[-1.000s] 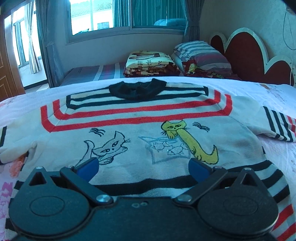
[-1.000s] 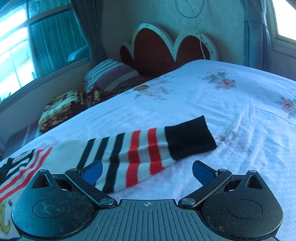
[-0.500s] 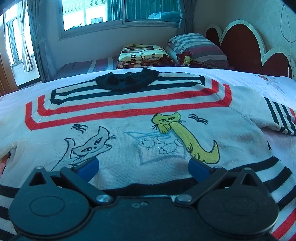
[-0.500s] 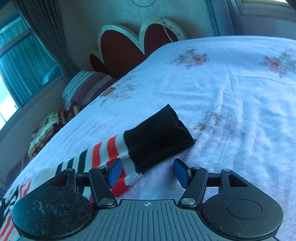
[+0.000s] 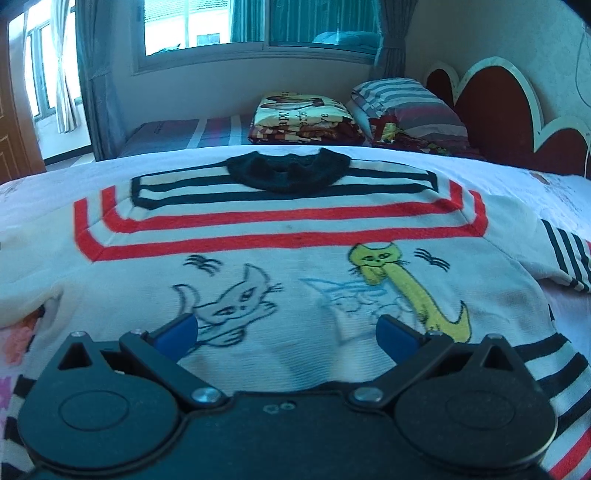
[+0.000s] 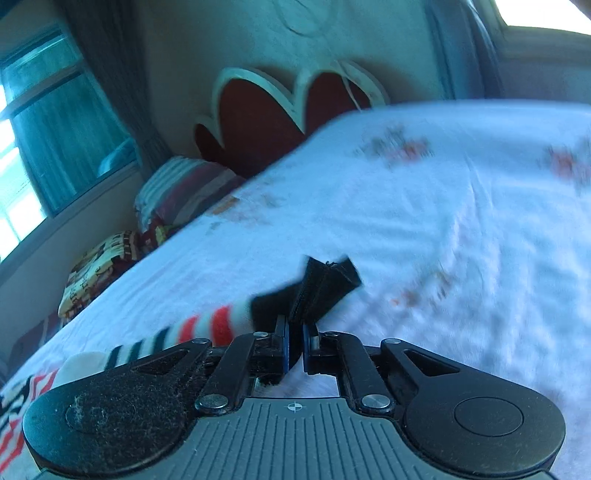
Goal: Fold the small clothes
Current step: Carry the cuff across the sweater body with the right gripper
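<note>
A small white sweater (image 5: 295, 258) with red and black stripes, a black collar (image 5: 288, 173) and two cat drawings lies flat, front up, on the bed. My left gripper (image 5: 286, 328) hovers open over its lower front, nothing between the blue pads. In the right wrist view the striped sleeve (image 6: 207, 328) stretches across the sheet, and its black cuff (image 6: 317, 288) is pinched and bunched up. My right gripper (image 6: 294, 345) is closing, its jaws nearly together on that cuff.
A white floral bedsheet (image 6: 443, 229) covers the bed. Striped pillows (image 5: 402, 107) and a folded patterned blanket (image 5: 303, 118) lie by the scalloped red headboard (image 5: 517, 122). A window (image 5: 207, 29) with curtains is behind, and a wooden door (image 5: 14, 125) stands at the left.
My right gripper moved onto the sleeve's end and its jaws closed from wide open onto the black cuff, bunching it. The left gripper shifted a little over the sweater and stayed open.
</note>
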{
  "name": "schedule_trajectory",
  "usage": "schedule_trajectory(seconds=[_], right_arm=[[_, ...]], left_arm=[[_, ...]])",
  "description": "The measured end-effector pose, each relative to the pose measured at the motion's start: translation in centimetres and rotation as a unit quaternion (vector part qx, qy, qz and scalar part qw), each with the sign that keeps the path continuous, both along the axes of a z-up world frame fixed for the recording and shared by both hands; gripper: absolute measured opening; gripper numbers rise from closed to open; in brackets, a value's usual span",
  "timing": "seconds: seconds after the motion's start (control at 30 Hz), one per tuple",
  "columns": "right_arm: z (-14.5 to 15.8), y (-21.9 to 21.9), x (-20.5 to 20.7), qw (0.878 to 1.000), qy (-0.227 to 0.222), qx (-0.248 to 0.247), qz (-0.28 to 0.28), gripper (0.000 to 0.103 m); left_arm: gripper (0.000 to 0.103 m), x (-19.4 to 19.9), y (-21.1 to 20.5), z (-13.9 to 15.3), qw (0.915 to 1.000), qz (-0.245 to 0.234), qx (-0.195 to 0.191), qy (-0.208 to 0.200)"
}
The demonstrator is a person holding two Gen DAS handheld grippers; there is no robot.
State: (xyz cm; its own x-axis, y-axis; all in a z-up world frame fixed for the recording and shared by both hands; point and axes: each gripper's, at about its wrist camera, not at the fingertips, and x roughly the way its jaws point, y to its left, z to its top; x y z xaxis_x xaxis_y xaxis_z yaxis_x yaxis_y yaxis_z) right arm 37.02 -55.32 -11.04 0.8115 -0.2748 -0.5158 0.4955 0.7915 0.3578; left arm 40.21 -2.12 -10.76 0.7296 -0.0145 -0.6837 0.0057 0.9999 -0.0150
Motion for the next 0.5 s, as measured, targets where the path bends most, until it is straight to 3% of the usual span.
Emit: schedule_trajectory(seconds=[0.17, 0.27, 0.5], right_arm=[[3.2, 5.8, 1.4, 0.997, -0.017, -0.047, 0.064, 0.006], [4.3, 10.5, 2.5, 0.991, -0.025, -0.053, 0.117, 0.006], [4.6, 23.8, 4.6, 0.969, -0.019, -0.053, 0.242, 0.006]], left_arm=[[0.103, -1.4, 3.3, 0.8, 1.0, 0.008, 0.0, 0.0], [0.102, -1.9, 5.5, 1.2, 0.9997, 0.012, -0.021, 0.003], [0.102, -2.2, 10.2, 2.2, 0.9984, 0.035, -0.044, 0.002]])
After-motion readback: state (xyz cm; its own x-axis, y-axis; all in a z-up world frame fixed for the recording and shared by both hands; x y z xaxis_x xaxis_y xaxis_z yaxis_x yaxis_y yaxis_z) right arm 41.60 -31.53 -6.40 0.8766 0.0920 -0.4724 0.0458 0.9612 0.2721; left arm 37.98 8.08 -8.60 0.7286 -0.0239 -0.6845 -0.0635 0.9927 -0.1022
